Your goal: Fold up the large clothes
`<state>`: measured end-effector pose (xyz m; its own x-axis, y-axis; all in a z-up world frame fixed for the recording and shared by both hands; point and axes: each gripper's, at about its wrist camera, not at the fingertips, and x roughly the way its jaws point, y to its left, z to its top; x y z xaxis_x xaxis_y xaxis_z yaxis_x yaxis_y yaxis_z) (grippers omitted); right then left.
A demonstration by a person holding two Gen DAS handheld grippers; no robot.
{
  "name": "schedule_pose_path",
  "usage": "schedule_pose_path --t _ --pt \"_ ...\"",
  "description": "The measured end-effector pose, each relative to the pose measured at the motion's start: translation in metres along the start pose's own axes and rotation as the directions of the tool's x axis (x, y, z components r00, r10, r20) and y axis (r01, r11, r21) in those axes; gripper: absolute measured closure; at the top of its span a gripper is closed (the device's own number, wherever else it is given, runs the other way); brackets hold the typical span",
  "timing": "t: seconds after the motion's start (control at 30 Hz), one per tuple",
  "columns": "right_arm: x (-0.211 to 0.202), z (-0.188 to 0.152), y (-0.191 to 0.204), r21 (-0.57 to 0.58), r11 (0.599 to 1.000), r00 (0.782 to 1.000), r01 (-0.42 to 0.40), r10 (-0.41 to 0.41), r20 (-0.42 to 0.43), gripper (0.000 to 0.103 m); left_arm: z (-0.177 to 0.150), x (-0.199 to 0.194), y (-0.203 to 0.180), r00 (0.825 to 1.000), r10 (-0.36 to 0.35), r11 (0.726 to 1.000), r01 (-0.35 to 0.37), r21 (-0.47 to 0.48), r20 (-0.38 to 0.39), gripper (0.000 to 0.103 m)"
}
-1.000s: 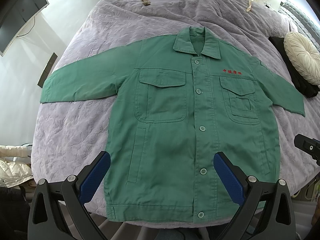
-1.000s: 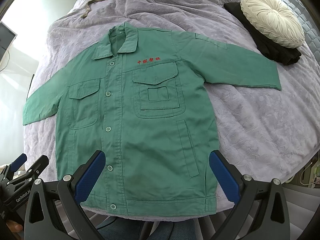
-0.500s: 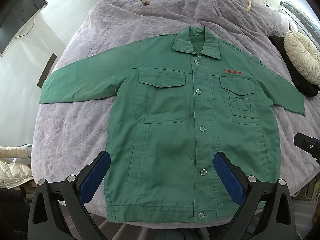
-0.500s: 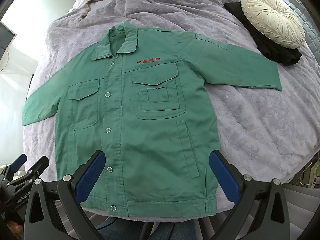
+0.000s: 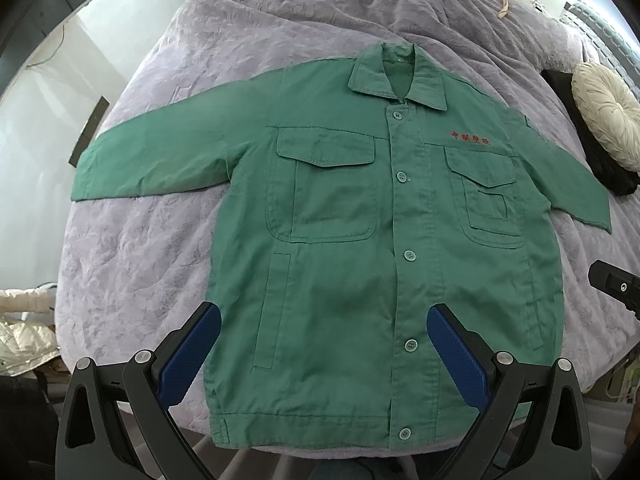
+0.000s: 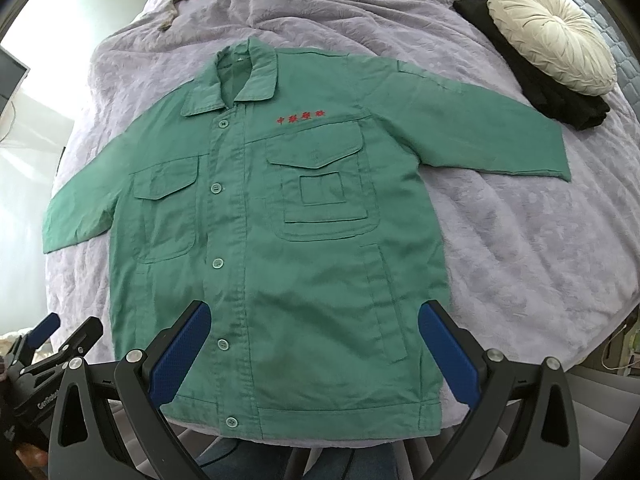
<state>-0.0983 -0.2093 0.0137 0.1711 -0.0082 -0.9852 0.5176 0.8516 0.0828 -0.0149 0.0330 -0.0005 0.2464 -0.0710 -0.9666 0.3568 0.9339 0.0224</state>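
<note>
Green jacket (image 5: 360, 240) lies flat at our twelve o'clock, collar far, hem near — long axis straight ahead. Our left gripper (image 5: 324, 344) and right gripper (image 6: 314, 340) both hover spread wide and empty over the hem, the left nearer the nine o'clock sleeve (image 5: 160, 160).

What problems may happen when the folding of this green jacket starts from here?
1. The jacket hem overhangs the bed's near edge, so a pull may drag it off.
2. The far sleeve cuff lies close to the black cloth under the round cushion; a grab there might snag it.
</note>
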Motion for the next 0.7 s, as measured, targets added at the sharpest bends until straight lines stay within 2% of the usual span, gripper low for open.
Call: schedule_pose_path --t 0.17,0.27,0.47,0.6,0.7 --pt "0.011 0.004 0.020 -0.038 0.999 1.000 -0.017 0.017 -0.017 0.000 0.011 0.013 0.027 0.998 -0.059 0.995 0.061 -0.074 0.018 0.000" --pt "0.022 0.008 0.039 -0.074 0.997 0.999 -0.035 0.033 -0.028 0.000 0.022 0.025 0.062 0.995 -0.081 0.984 0.088 -0.154 0.054 0.000" --pt "0.061 0.010 0.088 -0.133 0.988 0.996 -0.083 0.077 -0.052 0.000 0.044 0.063 0.143 0.986 -0.059 0.954 0.102 -0.283 0.155 0.000" --pt "0.089 0.007 0.124 -0.180 0.974 0.990 -0.137 0.128 -0.059 0.000 0.055 0.102 0.212 0.980 -0.027 0.903 0.107 -0.415 0.195 0.000" --pt "0.111 0.003 0.148 -0.211 0.965 0.987 -0.153 0.141 -0.073 0.000 0.061 0.137 0.257 0.979 -0.035 0.862 0.130 -0.490 0.199 0.000"
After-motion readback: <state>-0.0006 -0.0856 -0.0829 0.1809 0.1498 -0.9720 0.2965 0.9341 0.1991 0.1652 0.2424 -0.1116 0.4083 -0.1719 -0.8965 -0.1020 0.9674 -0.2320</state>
